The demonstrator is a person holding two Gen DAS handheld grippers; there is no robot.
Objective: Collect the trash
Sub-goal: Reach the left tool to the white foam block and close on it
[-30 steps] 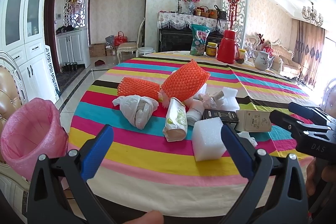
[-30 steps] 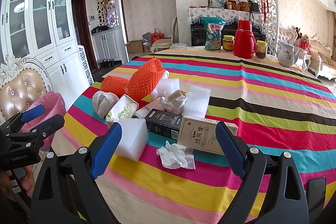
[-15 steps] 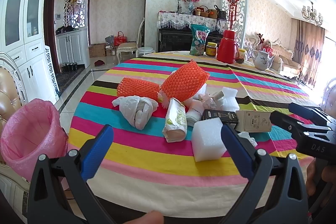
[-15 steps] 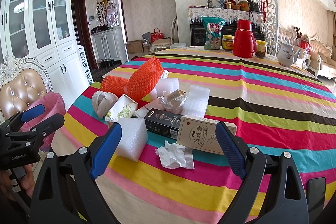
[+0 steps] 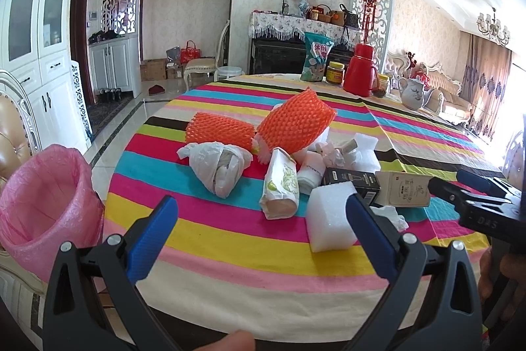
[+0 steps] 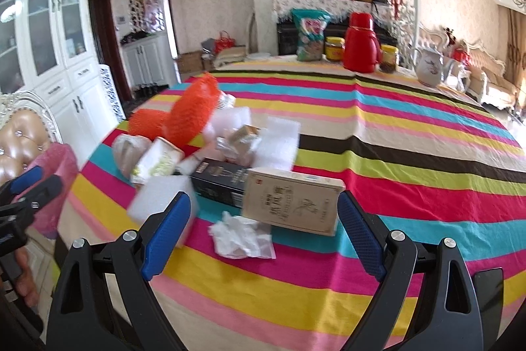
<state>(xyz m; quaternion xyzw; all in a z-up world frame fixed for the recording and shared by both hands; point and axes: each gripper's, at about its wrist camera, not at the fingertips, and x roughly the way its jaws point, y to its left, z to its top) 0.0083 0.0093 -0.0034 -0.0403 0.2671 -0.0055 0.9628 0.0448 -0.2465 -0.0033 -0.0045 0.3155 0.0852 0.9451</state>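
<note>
A pile of trash lies on the striped table (image 5: 230, 239): two orange foam nets (image 5: 296, 125), a white plastic bag (image 5: 218, 166), a paper roll pack (image 5: 279, 188), a white foam block (image 5: 330, 217), a black box (image 5: 351, 181), a beige box (image 6: 291, 206) and a crumpled tissue (image 6: 241, 236). A bin with a pink liner (image 5: 46, 206) stands left of the table. My left gripper (image 5: 261, 229) is open and empty at the table's near edge. My right gripper (image 6: 264, 232) is open and empty, its fingers either side of the tissue and the beige box.
At the table's far end stand a red thermos (image 5: 360, 74), jars (image 5: 335, 73), a snack bag (image 5: 317, 56) and a white teapot (image 5: 414, 92). A padded chair (image 6: 23, 140) and white cabinets (image 5: 39, 55) are on the left.
My right gripper has moved forward toward the beige box and tissue, and its view is blurred. My left gripper has barely moved.
</note>
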